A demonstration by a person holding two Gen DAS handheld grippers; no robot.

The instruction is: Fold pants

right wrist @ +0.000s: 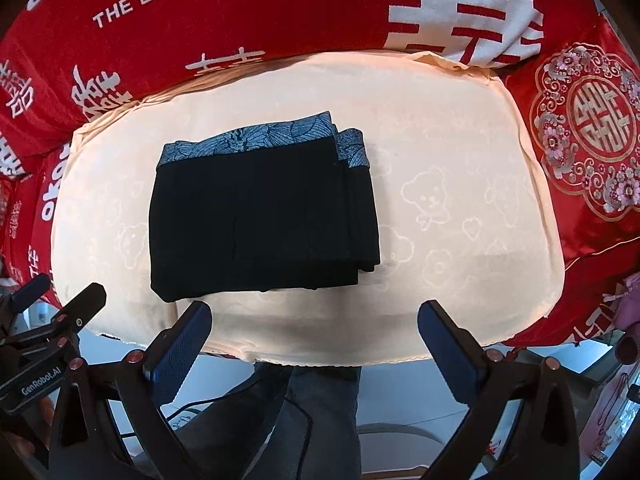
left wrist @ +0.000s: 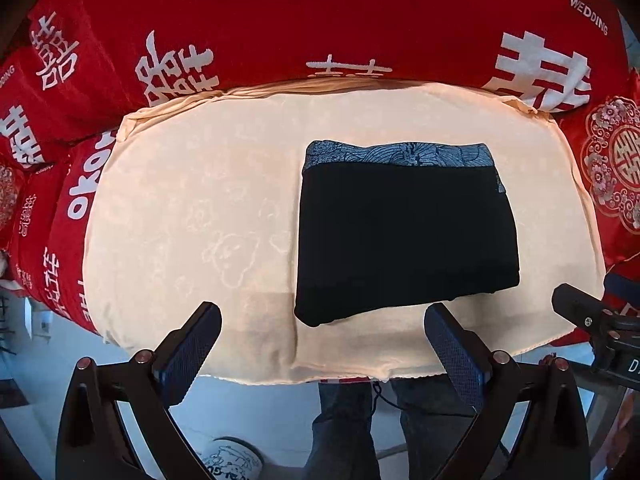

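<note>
The black pants (left wrist: 404, 236) lie folded into a compact rectangle on the cream cloth (left wrist: 192, 216), with a grey-blue patterned waistband along the far edge. They also show in the right wrist view (right wrist: 260, 220), with stacked layers at their right side. My left gripper (left wrist: 322, 320) is open and empty, held above the cloth's near edge, just short of the pants. My right gripper (right wrist: 316, 318) is open and empty, near the front edge too. The right gripper's tip shows in the left wrist view (left wrist: 576, 304), and the left gripper's body shows in the right wrist view (right wrist: 52, 320).
Red bedding with white lettering (left wrist: 292, 12) rises behind the cloth. A red embroidered cushion (right wrist: 588, 128) lies at the right. The person's legs in dark trousers (right wrist: 304, 412) stand below the front edge, over a pale floor with a cable (right wrist: 304, 420).
</note>
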